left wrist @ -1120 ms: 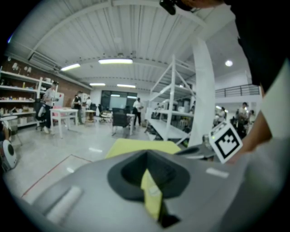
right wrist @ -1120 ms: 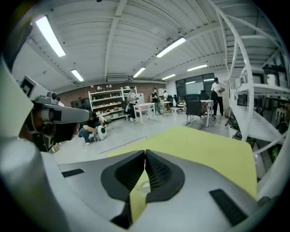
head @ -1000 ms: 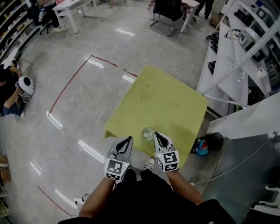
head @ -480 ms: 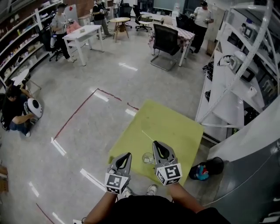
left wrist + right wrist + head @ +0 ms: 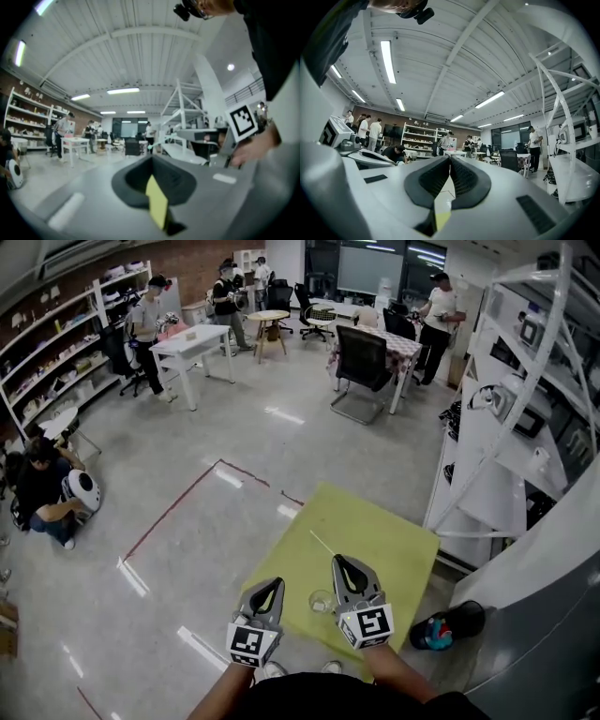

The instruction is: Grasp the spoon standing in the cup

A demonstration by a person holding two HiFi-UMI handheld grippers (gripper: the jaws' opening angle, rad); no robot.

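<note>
A small clear glass cup (image 5: 322, 601) stands near the front edge of the yellow-green table (image 5: 380, 531). I cannot make out a spoon in it. A thin pale stick (image 5: 323, 544) shows on the table beyond the cup; whether it is the spoon I cannot tell. My left gripper (image 5: 271, 587) is just left of the cup, my right gripper (image 5: 339, 565) just right of it. Both are shut and empty, apart from the cup. In the left gripper view the left gripper (image 5: 152, 158) points out over the room. The right gripper (image 5: 450, 158) does the same in the right gripper view, so neither view shows the cup.
White shelving racks (image 5: 511, 418) stand close to the table's right side. A blue and black object (image 5: 441, 629) lies on the floor by the table's right corner. A red tape line (image 5: 178, 507) runs across the floor at left. A person (image 5: 42, 488) crouches far left; chairs, tables and people fill the back.
The head view has lifted from the floor toward the room, so table, cup and grippers sit lower in the frame. Both grippers still flank the cup, shut.
</note>
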